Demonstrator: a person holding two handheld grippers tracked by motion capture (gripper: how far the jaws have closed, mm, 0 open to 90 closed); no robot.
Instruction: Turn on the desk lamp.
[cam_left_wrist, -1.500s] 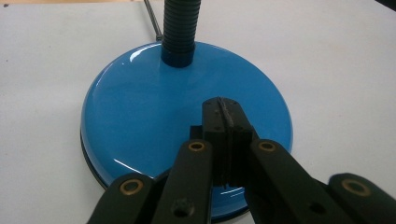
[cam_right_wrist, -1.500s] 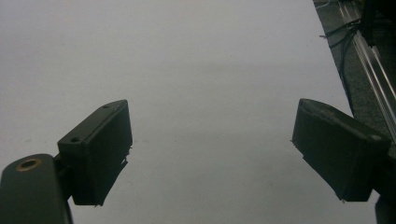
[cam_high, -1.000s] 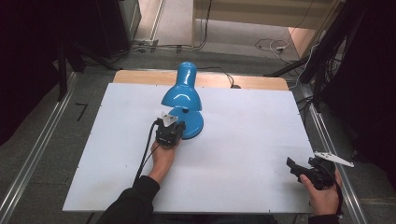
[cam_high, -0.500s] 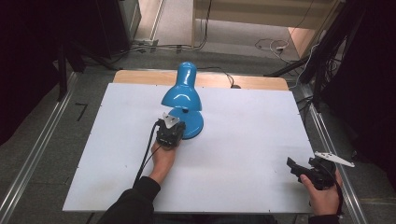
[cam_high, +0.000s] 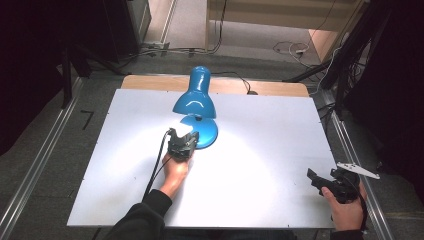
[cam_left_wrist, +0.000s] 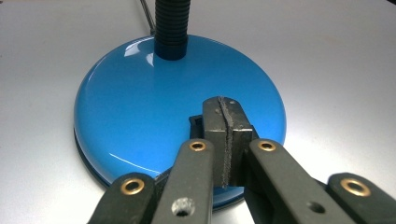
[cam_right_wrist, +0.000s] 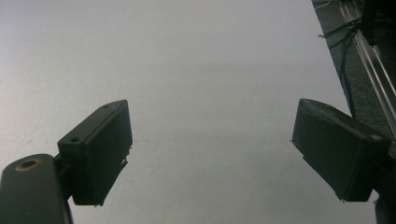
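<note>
Left gripper view: left gripper (cam_left_wrist: 227, 122) fingers closed over lamp base (cam_left_wrist: 140, 107) | right gripper (cam_right_wrist: 212, 149) fingers wide, empty

The room around the table (cam_high: 280, 165) is dim, near black at 9 and 3 o'clock; the blue lamp (cam_high: 196, 102) throws a bright pool on the white top toward 6 o'clock, washing out detail by the left gripper (cam_high: 181, 145); glare streaks its glossy base (cam_left_wrist: 140, 107); the high view is soft and grainy; the right gripper view is dull grey, its jaws blurred.
</note>
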